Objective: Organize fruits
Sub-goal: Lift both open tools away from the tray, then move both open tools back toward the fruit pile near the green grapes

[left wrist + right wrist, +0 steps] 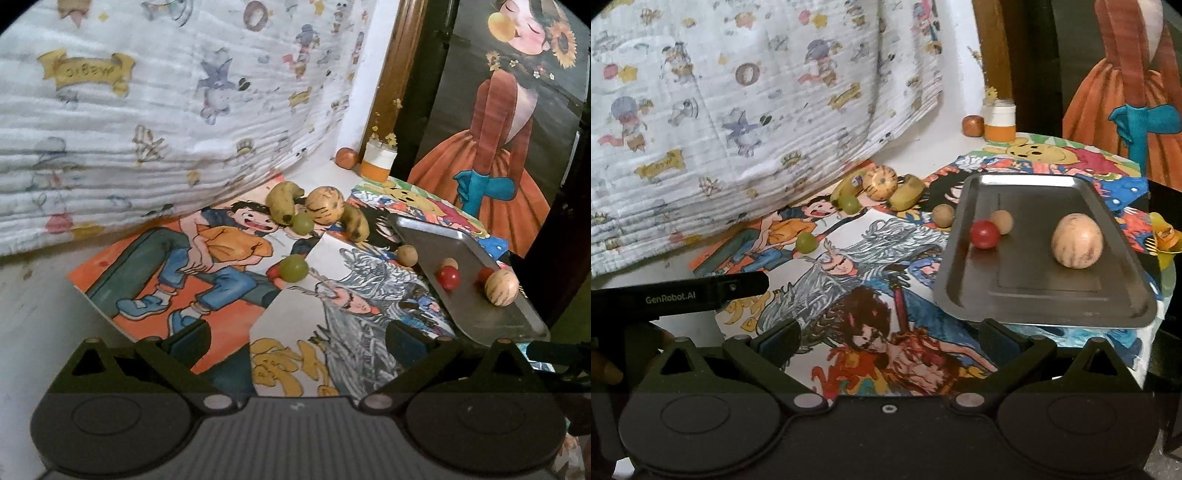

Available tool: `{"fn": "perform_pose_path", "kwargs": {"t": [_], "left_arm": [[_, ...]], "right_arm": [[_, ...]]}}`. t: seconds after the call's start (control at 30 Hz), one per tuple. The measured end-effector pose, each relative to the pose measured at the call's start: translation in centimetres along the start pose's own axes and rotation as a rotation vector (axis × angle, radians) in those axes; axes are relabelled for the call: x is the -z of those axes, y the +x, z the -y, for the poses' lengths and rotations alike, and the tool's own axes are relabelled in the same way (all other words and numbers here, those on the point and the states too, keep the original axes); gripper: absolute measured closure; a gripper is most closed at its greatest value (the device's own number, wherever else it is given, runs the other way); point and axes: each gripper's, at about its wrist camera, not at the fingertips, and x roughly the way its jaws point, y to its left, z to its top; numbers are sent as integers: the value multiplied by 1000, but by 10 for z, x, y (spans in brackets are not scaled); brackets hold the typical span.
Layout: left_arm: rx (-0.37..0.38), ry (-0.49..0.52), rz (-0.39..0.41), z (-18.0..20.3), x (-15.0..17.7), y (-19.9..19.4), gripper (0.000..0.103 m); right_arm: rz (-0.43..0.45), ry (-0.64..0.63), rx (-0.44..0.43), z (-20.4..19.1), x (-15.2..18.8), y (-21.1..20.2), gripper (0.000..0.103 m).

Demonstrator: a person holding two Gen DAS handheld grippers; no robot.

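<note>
A metal tray [1052, 299] [491, 314] holds a red ball [985, 234] [448, 277], a small tan ball [1001, 221] and a large tan striped fruit [1076, 240] [501, 287]. On the drawings lie two bananas [282, 201] [356, 223], a striped round fruit [325, 205] [880, 178], two green grapes [293, 268] [303, 223] and a tan ball [407, 254] [943, 215]. My left gripper [295, 339] and right gripper [890, 339] are both open and empty, well short of the fruits.
A patterned white cloth [147, 110] hangs at the left and back. An orange-and-white jar [376, 160] and a brown ball [347, 158] stand at the back. A painted girl picture [498, 129] leans at the right. The left gripper's body [683, 291] shows at the left in the right wrist view.
</note>
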Motion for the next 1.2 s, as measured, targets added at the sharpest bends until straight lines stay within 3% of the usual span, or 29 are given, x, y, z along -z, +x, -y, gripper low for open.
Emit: {"fn": "perform_pose_path", "kwargs": {"t": [0.33,0.77,0.9,1.2], "left_arm": [[-24,-18,-3,-16,-5,7,0],[-17,47,-4,-10,-25,35,0],[-9,68,-9,-4,-31,49,0],[17,88,-32,4,-35,78,0]], "right_arm": [[-43,-89,15,-9,-15,20,1],[-83,-453,81,-4,-62,58,1],[-93,-532,56,4,-75,77,1],[-148,-582,-43,21,-97,126,3]]}}
